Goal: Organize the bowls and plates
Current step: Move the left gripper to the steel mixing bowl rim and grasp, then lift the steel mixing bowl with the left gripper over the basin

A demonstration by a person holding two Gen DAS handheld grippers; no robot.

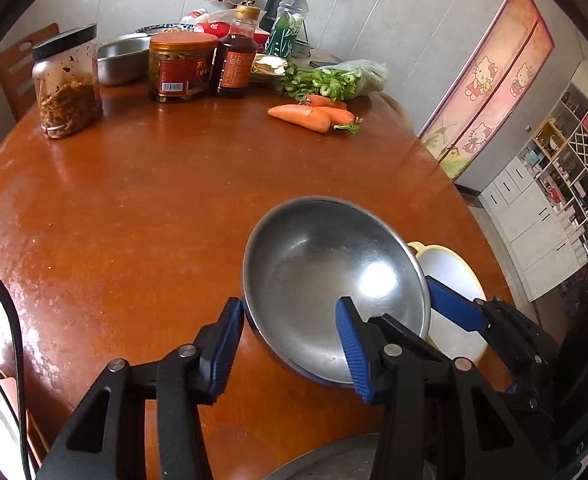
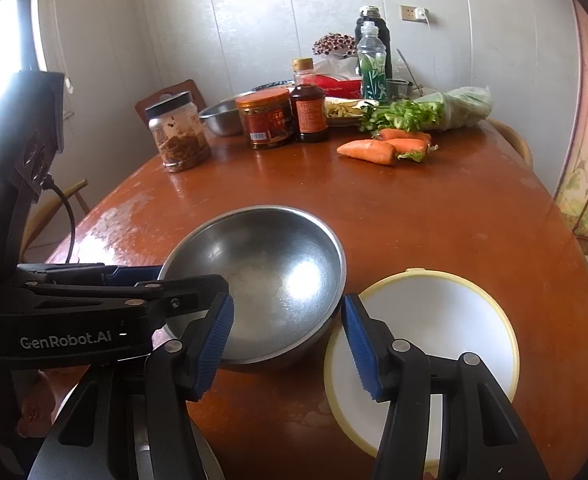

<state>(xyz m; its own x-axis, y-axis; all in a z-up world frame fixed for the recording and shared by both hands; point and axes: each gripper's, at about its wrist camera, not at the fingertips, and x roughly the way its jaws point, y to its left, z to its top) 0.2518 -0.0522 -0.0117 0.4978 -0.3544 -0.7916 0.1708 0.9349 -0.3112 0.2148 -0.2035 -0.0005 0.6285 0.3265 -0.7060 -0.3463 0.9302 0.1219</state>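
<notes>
**Both grippers at the steel bowl, low in frame**

Right now my left gripper (image 1: 289, 344) has its jaws apart, straddling the near rim of the steel bowl (image 1: 326, 276): one pad sits outside the rim, the other inside the bowl. I can't tell if either pad touches metal. The bowl is tilted, lower centre in my left view, on the brown table (image 1: 141, 208).

My right gripper (image 2: 287, 344) is also spread wide. Its left pad is over the bowl's (image 2: 269, 276) near edge; its right pad lies over the white plate (image 2: 434, 328) with the yellow rim, lower right in the right view. Bowl and plate sit just beside each other.

Along the top of both frames I see a jar (image 1: 67, 80), a tin (image 1: 181, 66), a sauce bottle (image 1: 235, 54), celery (image 1: 326, 80) and carrots (image 1: 314, 114), well apart from the bowl.
</notes>
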